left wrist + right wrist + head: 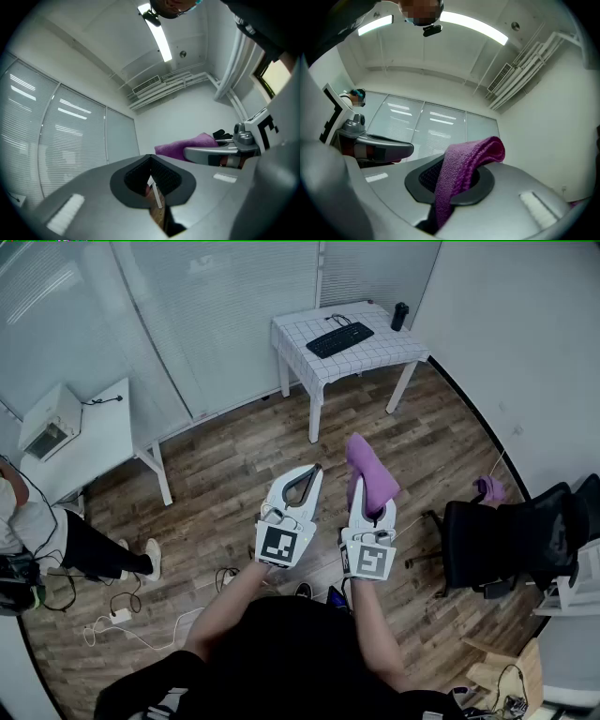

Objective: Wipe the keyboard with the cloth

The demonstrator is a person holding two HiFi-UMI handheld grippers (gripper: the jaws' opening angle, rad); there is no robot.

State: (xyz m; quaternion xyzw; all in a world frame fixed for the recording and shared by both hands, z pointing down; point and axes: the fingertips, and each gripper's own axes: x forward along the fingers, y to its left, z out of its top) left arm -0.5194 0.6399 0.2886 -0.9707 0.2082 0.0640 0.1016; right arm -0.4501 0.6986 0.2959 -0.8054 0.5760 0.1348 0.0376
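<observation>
A black keyboard [339, 338] lies on a small white table [375, 357] far ahead across the room. My right gripper [361, 486] is shut on a purple cloth [369, 472], which stands up from between its jaws and folds over [464, 171]. My left gripper [301, 482] is beside it at the left, shut with nothing in it, its jaws meeting tip to tip [157, 197]. From the left gripper view the cloth [187, 143] shows at the right, above the right gripper's jaw. Both grippers are held level in front of the person's body, well short of the table.
A dark bottle [400, 316] stands on the table's far right corner. A black office chair [511, 545] is at the right, a white desk [89, 442] with a printer [49, 423] at the left. A seated person [56, 545] and floor cables [127, 615] are at the left.
</observation>
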